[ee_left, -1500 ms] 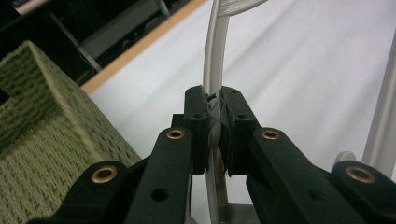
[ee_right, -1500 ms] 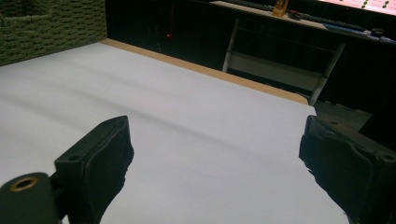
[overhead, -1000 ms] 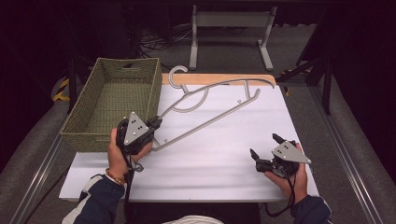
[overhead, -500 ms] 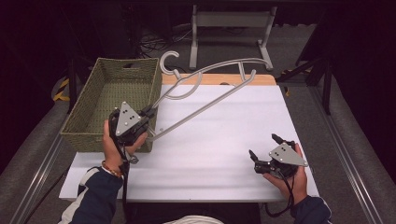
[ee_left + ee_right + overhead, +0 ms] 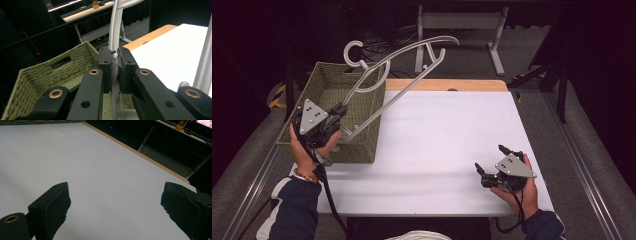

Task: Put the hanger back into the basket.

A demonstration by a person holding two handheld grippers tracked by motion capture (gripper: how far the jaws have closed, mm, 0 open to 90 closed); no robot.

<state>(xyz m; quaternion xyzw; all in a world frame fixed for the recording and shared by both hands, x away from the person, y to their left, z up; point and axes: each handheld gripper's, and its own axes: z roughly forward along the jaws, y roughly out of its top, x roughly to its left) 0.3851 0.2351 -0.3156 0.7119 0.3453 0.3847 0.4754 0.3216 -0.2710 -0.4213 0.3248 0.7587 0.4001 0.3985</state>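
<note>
One grey hanger (image 5: pixel 387 80) is pinched by its lower corner in the left gripper (image 5: pixel 334 112), jaws pressed tight on the thin bar, and it is held tilted in the air above the green woven basket (image 5: pixel 362 145) at the table's (image 5: pixel 437 150) left edge. To seat it well, I'd judge it best to lower the hook end first (it overhangs the far rim). What the basket holds, I cannot tell. Well apart, the right gripper (image 5: pixel 487 160) rests spread and empty.
</note>
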